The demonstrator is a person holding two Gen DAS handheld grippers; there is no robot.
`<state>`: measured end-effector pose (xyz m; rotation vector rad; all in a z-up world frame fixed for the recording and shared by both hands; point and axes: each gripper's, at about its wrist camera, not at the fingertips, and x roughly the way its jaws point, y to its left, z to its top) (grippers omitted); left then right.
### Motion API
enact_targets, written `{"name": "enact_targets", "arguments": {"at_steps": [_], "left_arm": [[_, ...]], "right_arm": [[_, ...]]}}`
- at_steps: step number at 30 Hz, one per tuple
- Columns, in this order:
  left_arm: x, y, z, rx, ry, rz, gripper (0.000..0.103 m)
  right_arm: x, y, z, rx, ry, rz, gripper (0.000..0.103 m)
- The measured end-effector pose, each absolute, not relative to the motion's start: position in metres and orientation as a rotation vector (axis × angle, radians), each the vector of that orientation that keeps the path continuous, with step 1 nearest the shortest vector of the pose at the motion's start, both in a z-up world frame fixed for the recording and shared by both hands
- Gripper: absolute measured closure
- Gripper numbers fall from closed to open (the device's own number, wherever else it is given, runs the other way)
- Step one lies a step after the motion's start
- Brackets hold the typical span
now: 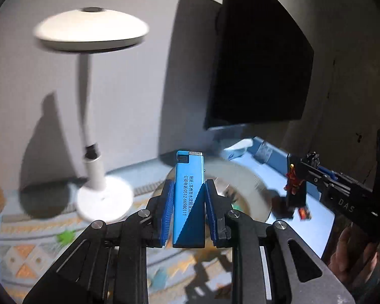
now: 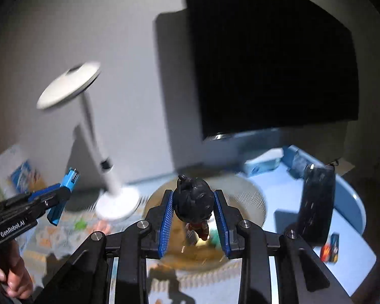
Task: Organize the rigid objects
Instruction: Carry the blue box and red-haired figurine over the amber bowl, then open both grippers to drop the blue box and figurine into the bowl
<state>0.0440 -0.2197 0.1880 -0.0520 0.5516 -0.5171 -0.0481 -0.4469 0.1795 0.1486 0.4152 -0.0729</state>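
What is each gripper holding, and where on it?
Left gripper clamps the blue lighter by its lower body; right gripper grips the toy figure by its black head.

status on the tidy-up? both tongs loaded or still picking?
Both loaded. Left tongs are shut on the blue lighter, held upright above the round plate. Right tongs are shut on the small dark-haired figurine, also over the plate. Neither item is set down yet. Left to sort: a small red-orange box on the blue table. Nothing visibly placed yet; blur hides the plate's contents.
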Motion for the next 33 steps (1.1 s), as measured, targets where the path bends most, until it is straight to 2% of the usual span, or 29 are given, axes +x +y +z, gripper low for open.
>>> {"name": "enact_targets", "arguments": {"at_steps": [4,14,19,25,26,28,30,33], "left_arm": [[0.082,-0.257,0.168,-0.044,0.608,-0.515,0.082],[0.129,-0.303,0.071,0.006,0.822,-0.519,0.082],[0.134,-0.318,0.043,0.037,0.877,-0.52,0.082],[0.136,-0.326,0.034,0.053,0.902,-0.534,0.081],[0.135,-0.326,0.035,0.052,0.905,-0.548,0.077],[0.134,-0.322,0.043,0.043,0.907,-0.563,0.062],[0.129,-0.311,0.056,0.023,0.885,-0.559,0.06],[0.117,-0.284,0.084,-0.02,0.831,-0.542,0.06]], "right_arm": [[-0.014,-0.476,0.163,0.191,0.475,-0.11,0.072],[0.03,-0.51,0.074,0.278,0.679,-0.111,0.072],[0.035,-0.515,0.058,0.275,0.71,-0.113,0.072],[0.035,-0.517,0.056,0.269,0.708,-0.122,0.072],[0.035,-0.517,0.057,0.274,0.711,-0.126,0.072],[0.037,-0.52,0.058,0.292,0.726,-0.121,0.066],[0.03,-0.525,0.064,0.322,0.701,-0.135,0.05],[0.011,-0.527,0.083,0.334,0.639,-0.162,0.047]]}}
